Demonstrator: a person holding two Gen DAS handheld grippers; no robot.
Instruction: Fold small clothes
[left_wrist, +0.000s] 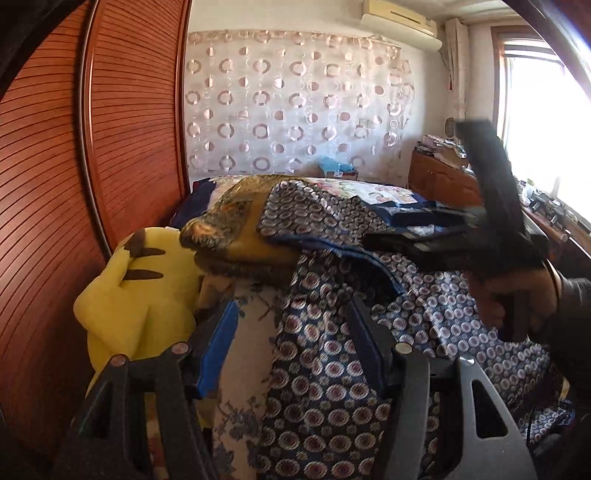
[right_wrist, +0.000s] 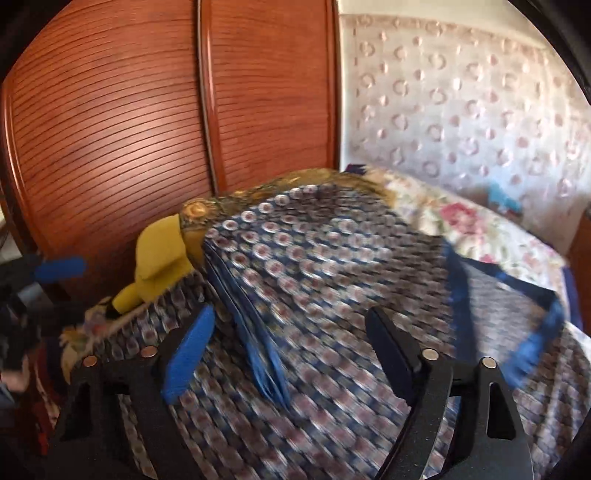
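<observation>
Left gripper (left_wrist: 291, 354) jaws parted around draped patterned garment (left_wrist: 321, 387), grip unclear; right gripper (right_wrist: 291, 354) spread, empty, lower centre; pinch hem squarely first

Dark-blue garment (left_wrist: 325, 376) printed with rows of small pink-and-white rosettes, blue-edged, lying rumpled across the bed, one part draped over the stacked bedding at the wardrobe-side edge, a folded edge (right_wrist: 258, 332) running toward the near side.

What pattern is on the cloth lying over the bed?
The cloth is dark blue with rows of small round pinkish-white medallions, sharpest in the left wrist view.
</observation>
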